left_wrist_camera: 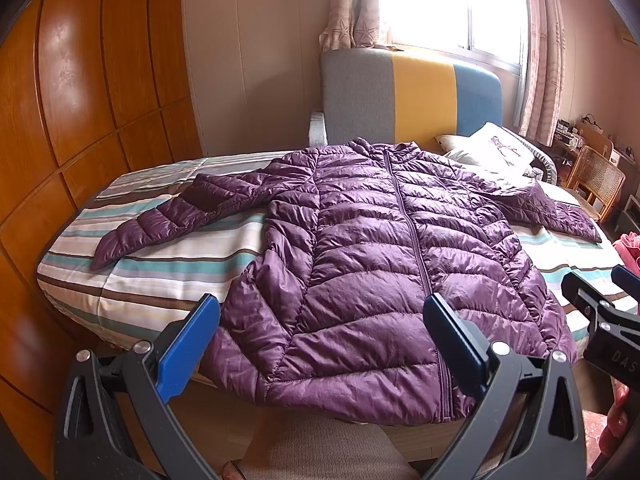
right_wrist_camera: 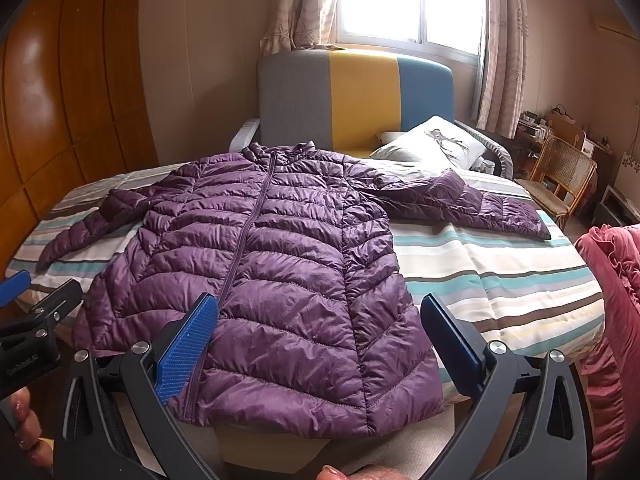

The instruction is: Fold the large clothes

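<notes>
a purple padded jacket (left_wrist_camera: 384,264) is seen spread flat and face up on a striped bed (left_wrist_camera: 168,276), zipped shut, with its collar lying far ahead of both grippers and its hem nearest to them, hanging slightly over the bed's near edge. the long axis of the jacket, marked by the zip, runs straight away from the grippers toward the headboard (left_wrist_camera: 408,96). the left gripper (left_wrist_camera: 320,340) is held with its fingers wide apart and nothing between them; the hem's left half lies just ahead of it and the left sleeve (left_wrist_camera: 168,216) is stretched out ahead and to its left. the right gripper (right_wrist_camera: 320,340) is likewise held apart and empty, with the hem's right half just ahead of it and the right sleeve (right_wrist_camera: 472,204) laid out ahead and to its right. a pillow (right_wrist_camera: 432,144) is seen beyond the right sleeve, and a pink cloth (right_wrist_camera: 612,320) close to the right of the right gripper. no fold is yet made, so the task is judged to be at its start. each sleeve is judged to be nearer to the gripper of its own side, and a fold inward across the zip line is probably called for first; the slippery padded fabric may be expected to spring back.
</notes>
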Demonstrator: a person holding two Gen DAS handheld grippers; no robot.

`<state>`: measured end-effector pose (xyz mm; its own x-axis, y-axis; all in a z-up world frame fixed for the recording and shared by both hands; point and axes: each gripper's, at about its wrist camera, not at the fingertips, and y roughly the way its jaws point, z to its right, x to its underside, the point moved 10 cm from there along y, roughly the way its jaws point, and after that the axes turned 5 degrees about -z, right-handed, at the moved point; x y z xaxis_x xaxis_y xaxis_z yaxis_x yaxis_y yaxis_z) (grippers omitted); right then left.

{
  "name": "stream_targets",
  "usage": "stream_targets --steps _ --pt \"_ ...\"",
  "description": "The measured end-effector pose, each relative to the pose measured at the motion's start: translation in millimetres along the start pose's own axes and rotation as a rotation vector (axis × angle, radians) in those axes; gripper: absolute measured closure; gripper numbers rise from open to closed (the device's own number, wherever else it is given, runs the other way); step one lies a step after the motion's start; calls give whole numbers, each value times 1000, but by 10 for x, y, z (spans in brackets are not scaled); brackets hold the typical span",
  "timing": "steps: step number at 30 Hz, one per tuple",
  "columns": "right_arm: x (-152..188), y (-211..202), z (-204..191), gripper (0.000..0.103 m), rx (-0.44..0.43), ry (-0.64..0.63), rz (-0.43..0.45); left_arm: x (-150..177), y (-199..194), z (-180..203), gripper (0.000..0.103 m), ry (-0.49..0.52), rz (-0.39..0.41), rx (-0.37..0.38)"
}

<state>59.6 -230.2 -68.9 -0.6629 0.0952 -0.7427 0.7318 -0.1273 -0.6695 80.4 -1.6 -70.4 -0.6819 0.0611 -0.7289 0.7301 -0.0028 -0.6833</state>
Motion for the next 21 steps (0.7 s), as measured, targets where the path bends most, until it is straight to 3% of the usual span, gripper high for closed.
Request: stream_targets --steps 21 --pt "14 20 2 3 -6 3 -12 37 23 -7 2 0 -7 -1"
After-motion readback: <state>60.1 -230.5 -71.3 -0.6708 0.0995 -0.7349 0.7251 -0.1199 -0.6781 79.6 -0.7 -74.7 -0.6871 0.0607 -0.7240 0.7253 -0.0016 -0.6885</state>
